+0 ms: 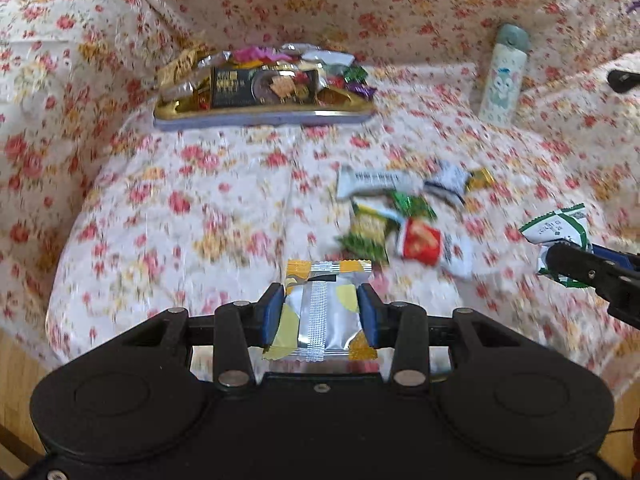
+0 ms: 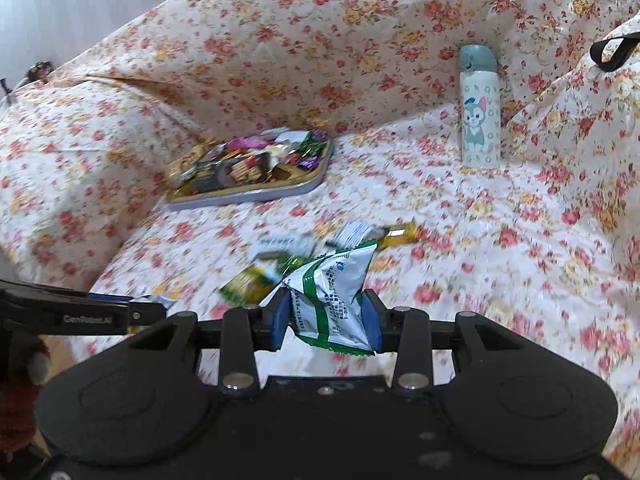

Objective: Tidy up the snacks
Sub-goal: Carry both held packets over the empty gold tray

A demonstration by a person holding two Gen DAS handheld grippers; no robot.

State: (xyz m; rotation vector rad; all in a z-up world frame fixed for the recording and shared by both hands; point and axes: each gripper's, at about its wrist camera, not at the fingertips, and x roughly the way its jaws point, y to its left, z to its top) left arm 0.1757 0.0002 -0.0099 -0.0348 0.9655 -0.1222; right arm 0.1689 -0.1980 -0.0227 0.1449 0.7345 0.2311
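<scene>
Left wrist view: the left gripper (image 1: 322, 314) has its fingers (image 1: 273, 312) pinched on the two side edges of a silver-and-yellow packet (image 1: 324, 312), seam side up, so the flat pouch rides clear of the floral sofa cover (image 1: 200, 208). At eleven o'clock, well apart, sits the tray (image 1: 260, 118), already heaped with wrapped sweets and a dark biscuit box; judging by that heap, it is the collecting place. Loose snacks (image 1: 400, 216) lie scattered at one o'clock, not yet gathered. At three o'clock the right gripper (image 1: 560, 266) carries a green-and-white packet (image 1: 558, 228).

Right wrist view: the right gripper (image 2: 328, 320) fingers (image 2: 280, 320) squeeze that crumpled green-and-white packet (image 2: 332, 292) at its lower half, its top flaring free. The tray (image 2: 248, 196) lies at eleven o'clock, the loose snacks (image 2: 280, 260) just past the packet. A cartoon-printed bottle (image 2: 480, 120) stands upright at one o'clock, propped against the backrest.
</scene>
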